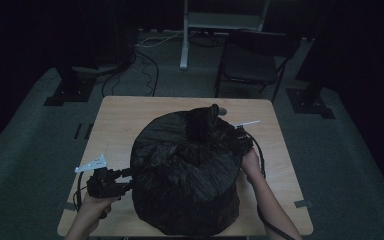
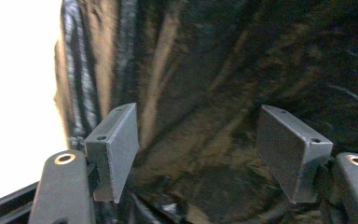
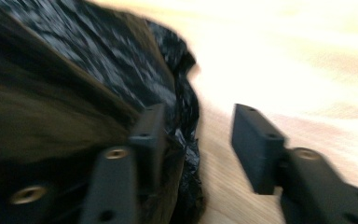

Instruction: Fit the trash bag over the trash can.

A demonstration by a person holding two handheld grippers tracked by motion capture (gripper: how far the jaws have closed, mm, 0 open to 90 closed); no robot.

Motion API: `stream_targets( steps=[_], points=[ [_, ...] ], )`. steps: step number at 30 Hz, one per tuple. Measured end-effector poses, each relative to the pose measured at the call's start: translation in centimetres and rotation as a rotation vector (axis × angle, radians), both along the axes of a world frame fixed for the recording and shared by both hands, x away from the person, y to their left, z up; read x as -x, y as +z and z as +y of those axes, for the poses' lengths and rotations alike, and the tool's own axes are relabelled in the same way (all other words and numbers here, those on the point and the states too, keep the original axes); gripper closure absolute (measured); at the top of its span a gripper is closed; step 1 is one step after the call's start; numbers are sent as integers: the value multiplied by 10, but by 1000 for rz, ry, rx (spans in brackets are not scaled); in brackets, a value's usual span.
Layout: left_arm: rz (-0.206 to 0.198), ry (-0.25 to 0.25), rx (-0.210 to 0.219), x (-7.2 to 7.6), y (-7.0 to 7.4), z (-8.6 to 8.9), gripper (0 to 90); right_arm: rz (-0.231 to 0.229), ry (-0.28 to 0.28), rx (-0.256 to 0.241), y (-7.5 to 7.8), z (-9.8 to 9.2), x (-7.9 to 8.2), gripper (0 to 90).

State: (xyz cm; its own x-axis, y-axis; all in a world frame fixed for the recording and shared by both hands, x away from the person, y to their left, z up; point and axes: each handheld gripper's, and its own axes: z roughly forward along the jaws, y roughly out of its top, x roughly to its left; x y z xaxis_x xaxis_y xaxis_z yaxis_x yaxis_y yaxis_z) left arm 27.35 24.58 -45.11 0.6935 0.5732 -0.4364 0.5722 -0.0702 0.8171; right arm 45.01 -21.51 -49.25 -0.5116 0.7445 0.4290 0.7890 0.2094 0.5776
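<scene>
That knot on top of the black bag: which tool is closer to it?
The right. The right tool sits at the black bag's upper far side, not far from the knot. The left tool is at the bag's left flank, lower and farther away.

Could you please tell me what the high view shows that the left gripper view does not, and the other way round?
The high view takes in the wooden table, both hands, the right gripper at the far side of the black bag, and a chair beyond. The left gripper view gives the left gripper up close, its jaws apart with creased plastic between and behind them. Both show the bag and the left gripper.
</scene>
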Motion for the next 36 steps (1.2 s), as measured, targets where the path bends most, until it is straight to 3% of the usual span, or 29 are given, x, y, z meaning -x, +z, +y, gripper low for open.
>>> stream_targets(
  steps=[5, 10, 16, 22, 26, 36],
  points=[
    [-1, 39, -52, -11, -7, 1, 310, -62, 12, -38, 21, -6, 10, 426],
    [10, 3, -76, -19, -13, -13, 310, -48, 63, -67, 24, -1, 18, 401],
    [8, -26, -75, -27, -13, -23, 310, -41, 81, -119, 25, -6, 23, 398],
    [12, -50, -73, -32, -13, -37, 310, -42, 76, -139, 25, -20, 34, 393],
    [15, -75, -79, -35, -12, -50, 310, -41, 43, -138, 23, -38, 40, 382],
    [-1, -135, -117, -40, -7, -81, 310, -29, -73, -18, 19, -106, 59, 222]
  ],
)
